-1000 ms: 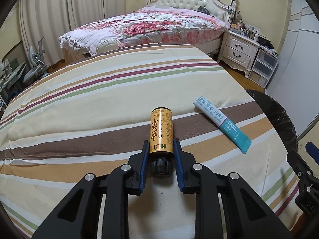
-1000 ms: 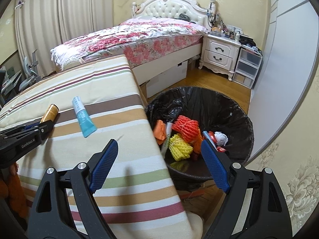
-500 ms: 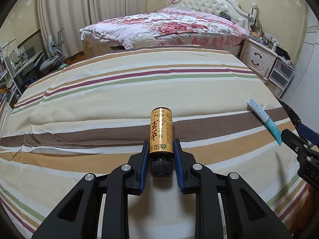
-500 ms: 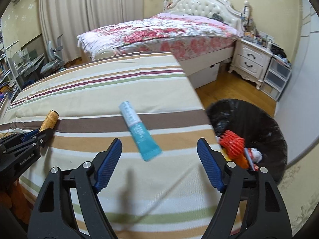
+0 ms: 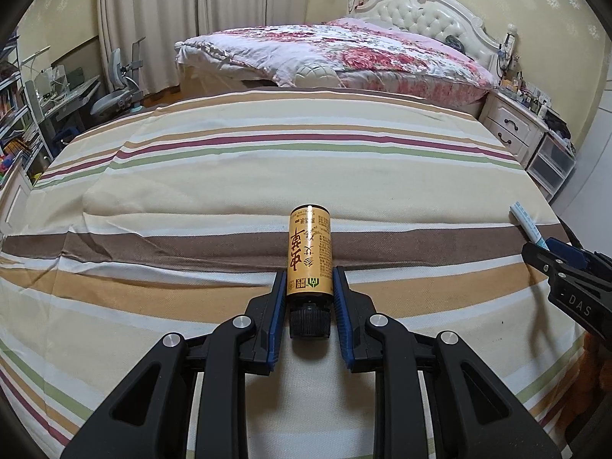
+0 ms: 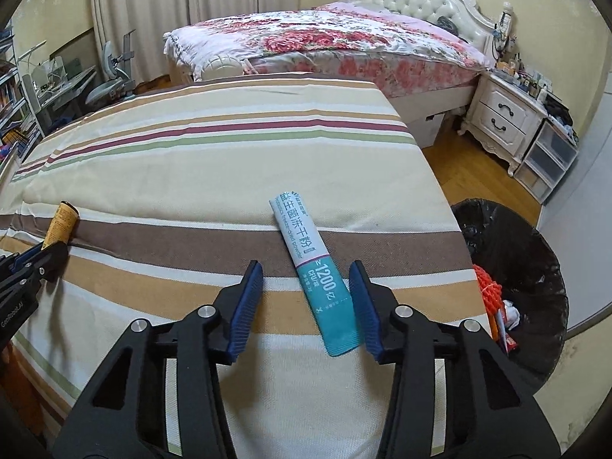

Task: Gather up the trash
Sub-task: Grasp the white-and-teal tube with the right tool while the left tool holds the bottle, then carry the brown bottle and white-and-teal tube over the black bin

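Work surface is a flat top under a striped cloth [image 5: 237, 176]: cream ground, bands of brown, tan, maroon, green, white. The cloth is creased along the wide brown band.

My left gripper [image 5: 309, 298] is clamped on a small amber bottle [image 5: 310, 254], black cap toward me, blue pads pressed against both sides of its lower body. The bottle points away over the brown band. In the right view the same bottle [image 6: 60, 225] shows at the far left.

My right gripper [image 6: 306, 298] has its jaws closing around a white-and-teal sachet [image 6: 315, 273], which lies flat on the cloth, slanted, teal end nearest me. The right pad sits just at the teal edge; the left pad is clear of it, cloth showing between. I can't say the right pad truly touches. In the left view the sachet [image 5: 529, 225] sits at the cloth's right edge, behind the other tool's tips.

Trash bin [image 6: 535, 267], black-lined, stands on the floor just off the surface's right side. An orange net and scraps lie inside.

Room: a bed with a floral quilt [image 5: 344, 49] and a tufted white headboard [image 5: 428, 15] beyond the surface; a white nightstand [image 6: 505, 114], cluttered on top; plastic drawers beside it. Pale curtains [image 5: 160, 19], a desk and chair far left. Wood floor, yellow patterned walls.
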Demonstrator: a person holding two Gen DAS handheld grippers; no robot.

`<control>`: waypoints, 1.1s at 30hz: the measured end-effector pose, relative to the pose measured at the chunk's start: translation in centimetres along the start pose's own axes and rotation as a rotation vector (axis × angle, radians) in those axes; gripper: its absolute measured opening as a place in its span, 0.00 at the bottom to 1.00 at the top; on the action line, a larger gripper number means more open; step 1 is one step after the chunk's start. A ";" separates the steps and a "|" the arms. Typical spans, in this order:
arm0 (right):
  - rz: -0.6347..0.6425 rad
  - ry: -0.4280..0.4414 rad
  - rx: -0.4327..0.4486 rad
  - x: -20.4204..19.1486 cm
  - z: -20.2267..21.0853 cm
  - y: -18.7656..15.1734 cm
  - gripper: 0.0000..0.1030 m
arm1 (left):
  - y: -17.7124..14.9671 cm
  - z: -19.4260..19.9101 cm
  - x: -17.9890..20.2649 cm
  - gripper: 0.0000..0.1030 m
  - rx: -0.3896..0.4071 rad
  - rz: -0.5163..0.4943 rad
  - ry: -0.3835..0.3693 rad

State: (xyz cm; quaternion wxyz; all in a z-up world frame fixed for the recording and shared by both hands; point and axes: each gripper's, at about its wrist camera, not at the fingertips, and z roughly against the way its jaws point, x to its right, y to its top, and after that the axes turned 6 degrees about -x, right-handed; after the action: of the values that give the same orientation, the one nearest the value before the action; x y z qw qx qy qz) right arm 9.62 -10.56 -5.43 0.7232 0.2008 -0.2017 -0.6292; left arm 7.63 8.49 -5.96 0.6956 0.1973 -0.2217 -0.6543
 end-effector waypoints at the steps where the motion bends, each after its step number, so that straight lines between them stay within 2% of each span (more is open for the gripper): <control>1: 0.003 0.000 -0.001 -0.1 0.1 -0.1 0.29 | 0.0 0.0 0.0 0.24 0.001 0.000 0.000; 2: 0.008 -0.003 -0.003 -0.2 0.1 0.0 0.22 | 0.0 0.0 0.0 0.24 0.002 -0.001 -0.001; 3: 0.015 0.002 -0.005 -0.4 0.2 0.0 0.20 | 0.0 0.0 0.0 0.24 0.003 -0.001 -0.002; 33: 0.008 0.064 0.022 -1.8 2.4 -2.6 0.20 | -0.3 0.8 -0.2 0.24 0.022 -0.008 -0.018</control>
State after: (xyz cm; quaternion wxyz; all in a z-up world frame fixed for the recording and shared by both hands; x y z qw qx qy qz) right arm 5.97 -9.15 -4.88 0.7297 0.2278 -0.1863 -0.6172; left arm 6.96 8.68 -5.49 0.6888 0.1999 -0.2343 -0.6563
